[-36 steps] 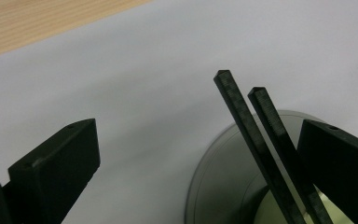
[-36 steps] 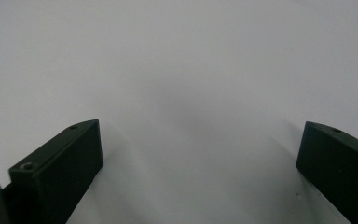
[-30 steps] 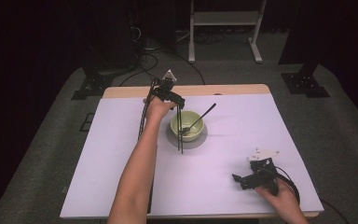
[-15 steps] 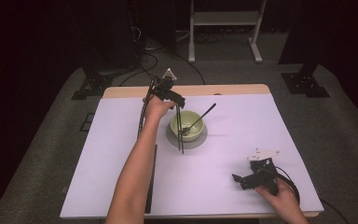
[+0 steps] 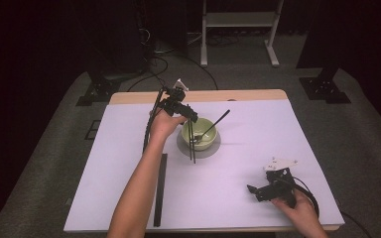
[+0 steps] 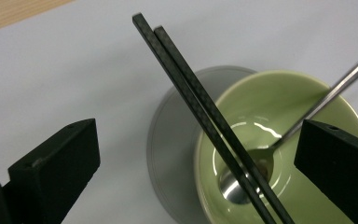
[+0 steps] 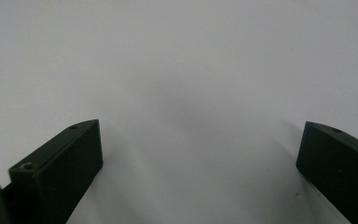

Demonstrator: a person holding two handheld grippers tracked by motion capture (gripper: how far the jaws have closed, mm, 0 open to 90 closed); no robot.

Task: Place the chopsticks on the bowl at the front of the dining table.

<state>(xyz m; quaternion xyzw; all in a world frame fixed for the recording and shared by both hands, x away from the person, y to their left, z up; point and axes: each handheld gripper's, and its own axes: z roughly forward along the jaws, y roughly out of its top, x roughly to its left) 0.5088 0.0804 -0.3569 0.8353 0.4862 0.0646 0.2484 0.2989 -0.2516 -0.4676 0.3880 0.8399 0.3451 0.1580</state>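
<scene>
A pale green bowl (image 5: 200,134) stands on a grey saucer (image 5: 213,150) in the middle of the white table. A metal spoon (image 5: 218,121) rests in the bowl, handle pointing to the far right. Two black chopsticks (image 5: 192,144) lie together across the bowl's left rim, reaching toward the front. My left gripper (image 5: 191,118) hovers over the bowl's left edge, open. In the left gripper view the chopsticks (image 6: 205,116) pass between the wide jaws untouched, above the bowl (image 6: 307,93) and spoon (image 6: 326,98). My right gripper (image 5: 255,191) rests open near the front right, nothing between its jaws (image 7: 200,126).
A long black strip (image 5: 159,188) lies on the table beside the left forearm. The wooden table edge (image 5: 198,95) runs along the back. A white stand (image 5: 238,20) and black equipment bases stand on the floor beyond.
</scene>
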